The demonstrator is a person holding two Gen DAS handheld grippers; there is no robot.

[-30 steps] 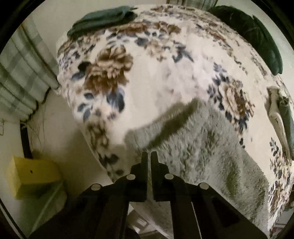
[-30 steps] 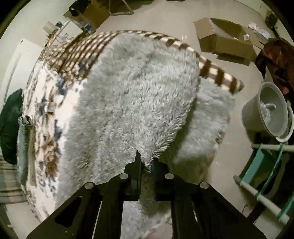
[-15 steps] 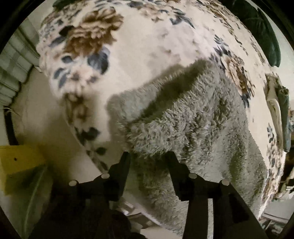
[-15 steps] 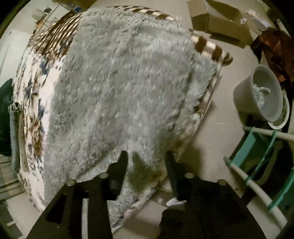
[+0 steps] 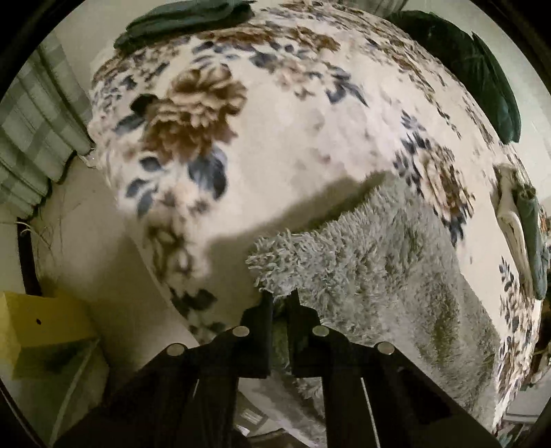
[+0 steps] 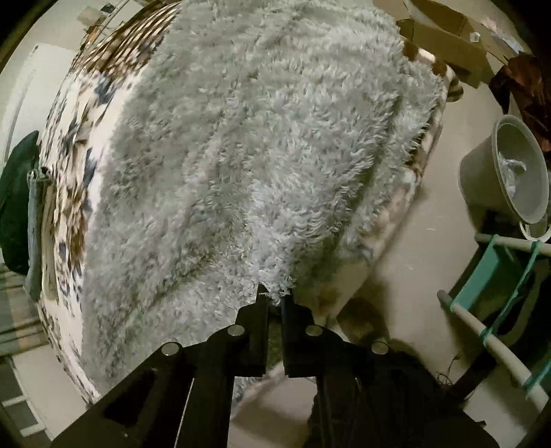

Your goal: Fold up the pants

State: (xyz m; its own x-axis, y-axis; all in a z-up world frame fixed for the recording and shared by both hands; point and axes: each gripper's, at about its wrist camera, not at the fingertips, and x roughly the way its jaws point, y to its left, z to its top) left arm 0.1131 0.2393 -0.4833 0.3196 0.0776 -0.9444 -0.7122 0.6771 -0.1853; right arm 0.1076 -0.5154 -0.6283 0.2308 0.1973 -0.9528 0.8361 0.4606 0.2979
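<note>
Fluffy grey pants [image 5: 378, 275] lie spread over a bed with a floral blanket [image 5: 292, 120]. In the left wrist view my left gripper [image 5: 279, 296] points steeply down at the bed's near edge. Its jaws are closing, and a corner of the pants' shaggy hem is pinched between the pads. In the right wrist view the same pants [image 6: 258, 138] fill most of the bed. My right gripper [image 6: 274, 293] has its jaws closing too, with a tuft of the pants' near edge pressed between them, close to the bed's side.
Dark green folded clothes [image 5: 186, 17] and a dark green cushion [image 5: 482, 69] lie at the bed's far side, and more folded garments [image 5: 527, 234] at its right. On the floor are a yellow box [image 5: 41, 327], a grey bucket [image 6: 509, 172], a cardboard box [image 6: 447, 34] and a teal rack [image 6: 499, 293].
Both grippers, shut a second ago, opened around the pants' edge half a second ago and have closed on it. Both have shifted a little along the bed's edge.
</note>
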